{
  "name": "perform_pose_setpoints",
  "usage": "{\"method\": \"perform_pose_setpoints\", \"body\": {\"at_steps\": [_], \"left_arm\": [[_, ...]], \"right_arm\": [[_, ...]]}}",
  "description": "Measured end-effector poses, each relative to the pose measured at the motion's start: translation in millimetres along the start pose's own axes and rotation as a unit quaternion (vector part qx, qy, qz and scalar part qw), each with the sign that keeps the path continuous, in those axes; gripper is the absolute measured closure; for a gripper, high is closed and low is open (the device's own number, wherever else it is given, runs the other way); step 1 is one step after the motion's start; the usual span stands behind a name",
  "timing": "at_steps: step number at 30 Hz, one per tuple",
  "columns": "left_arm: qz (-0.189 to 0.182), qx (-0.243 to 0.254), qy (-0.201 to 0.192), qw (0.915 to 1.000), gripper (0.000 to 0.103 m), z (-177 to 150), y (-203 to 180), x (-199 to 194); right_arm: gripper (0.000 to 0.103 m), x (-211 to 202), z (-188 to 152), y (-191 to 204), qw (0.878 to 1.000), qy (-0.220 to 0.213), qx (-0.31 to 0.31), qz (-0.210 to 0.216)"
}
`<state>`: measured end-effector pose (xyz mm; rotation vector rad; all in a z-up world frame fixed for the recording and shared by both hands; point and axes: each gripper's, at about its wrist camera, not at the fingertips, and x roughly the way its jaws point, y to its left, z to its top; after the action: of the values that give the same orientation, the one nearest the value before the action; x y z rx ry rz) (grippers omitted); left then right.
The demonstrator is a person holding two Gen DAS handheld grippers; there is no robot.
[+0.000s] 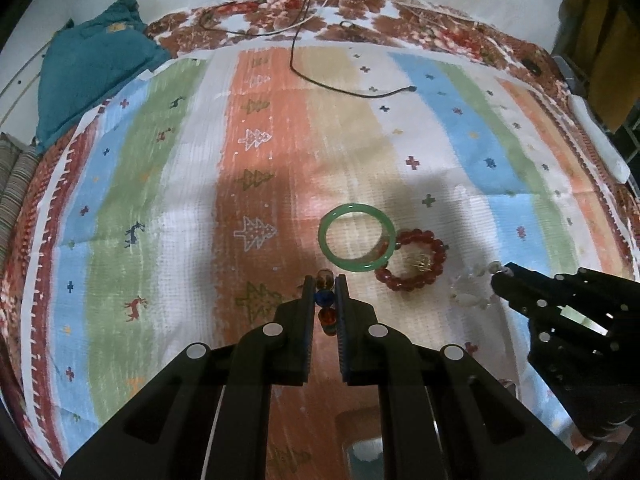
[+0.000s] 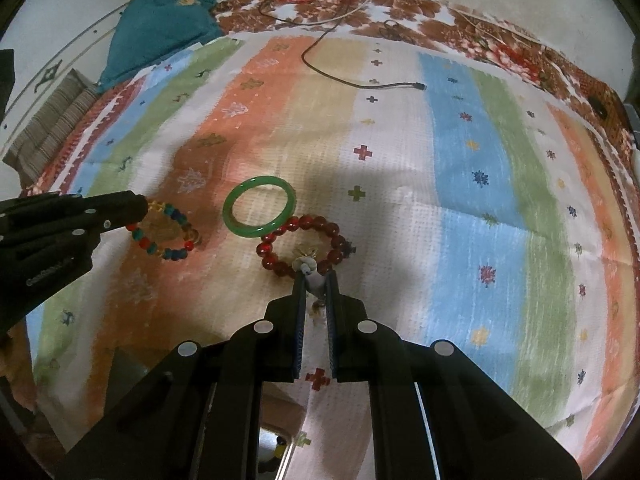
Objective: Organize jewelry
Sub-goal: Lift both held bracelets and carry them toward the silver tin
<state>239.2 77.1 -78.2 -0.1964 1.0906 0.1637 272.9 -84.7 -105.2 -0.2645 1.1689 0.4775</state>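
The bead bracelets are light and floppy, strung so they bend and swing, and the round beads are smooth and slippery, so each one looks best pinched across a bead or two. The left claw (image 1: 325, 286) is closed tight on the colourful bead bracelet (image 2: 168, 236), and the right claw (image 2: 315, 276) is closed tight on the white bead bracelet (image 1: 474, 286). The hard green bangle (image 1: 356, 238) and red bead bracelet (image 1: 412, 264) lie touching on the striped blanket (image 1: 168, 184).

We look steeply down from both wrists, close above the striped cloth (image 1: 400, 152). Our left view sits left of our right; both share the green bangle (image 1: 355, 237) and red bead bracelet (image 2: 304, 246).
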Motion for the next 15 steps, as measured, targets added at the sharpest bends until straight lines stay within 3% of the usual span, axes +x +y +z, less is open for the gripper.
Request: {"method": "perform_pose_setpoints", "body": {"at_steps": [15], "left_arm": [[-0.026,0.011,-0.040,0.9988,0.094,-16.8,-11.1,-45.5]], "right_arm": [[0.092,-37.9,-8.0,10.0,0.999,-0.045,-0.001,0.005]]}}
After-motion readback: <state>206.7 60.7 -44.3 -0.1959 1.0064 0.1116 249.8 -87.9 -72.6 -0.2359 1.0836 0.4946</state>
